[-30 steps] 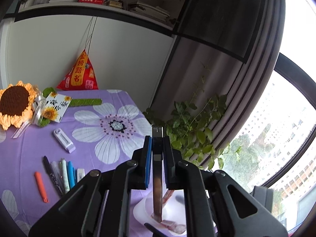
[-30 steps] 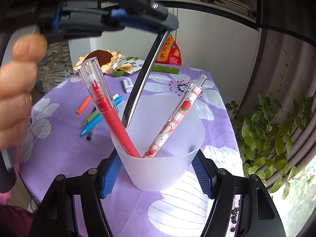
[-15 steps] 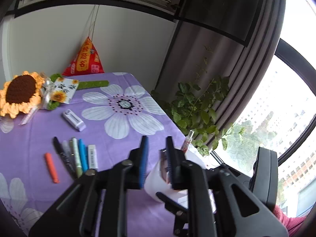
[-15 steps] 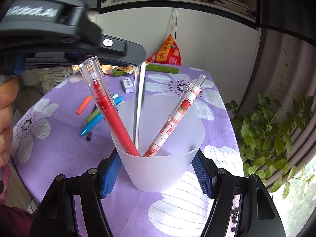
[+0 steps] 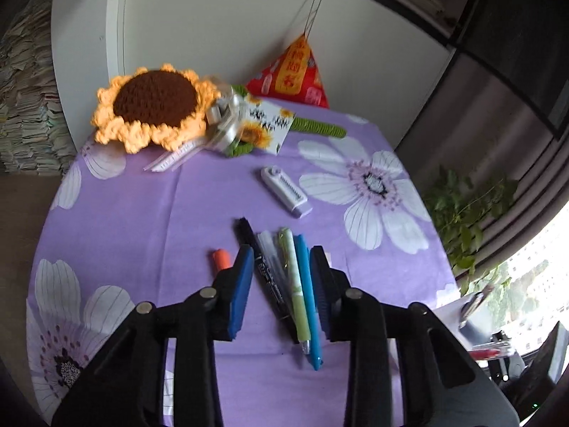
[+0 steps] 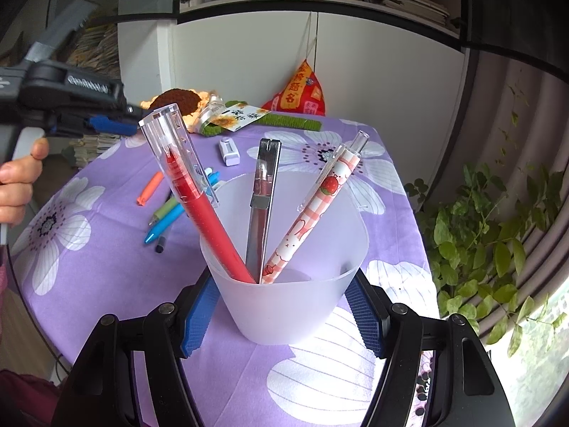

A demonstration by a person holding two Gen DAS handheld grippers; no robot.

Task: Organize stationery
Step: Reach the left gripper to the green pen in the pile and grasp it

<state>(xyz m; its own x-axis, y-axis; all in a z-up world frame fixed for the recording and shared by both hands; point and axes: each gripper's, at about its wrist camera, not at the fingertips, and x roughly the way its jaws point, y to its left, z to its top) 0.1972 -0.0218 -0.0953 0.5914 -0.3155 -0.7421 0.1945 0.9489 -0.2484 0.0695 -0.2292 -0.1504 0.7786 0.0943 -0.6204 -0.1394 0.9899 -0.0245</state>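
Since a second ago the left gripper [image 5: 281, 277] has let go of the grey metal strip [image 6: 262, 210], which now leans in the frosted cup [image 6: 284, 306], and swung over to the loose pens on the purple flowered cloth [image 5: 142, 213]. Its jaws stand a little apart and empty, above the row: an orange marker [image 5: 220, 259] half hidden behind the left pad, then a black marker [image 5: 265, 270], a pale one too blurred to name, a green pen [image 5: 293, 277] and a blue pen [image 5: 307, 295]. Possibly another white piece sits behind the right pad. The right gripper [image 6: 284, 306] clamps the cup, which stands on the cloth near the table's edge holding a red pen [image 6: 209, 224], the strip and a pink rabbit pen [image 6: 313, 217]; their tips blur through the frosted wall.
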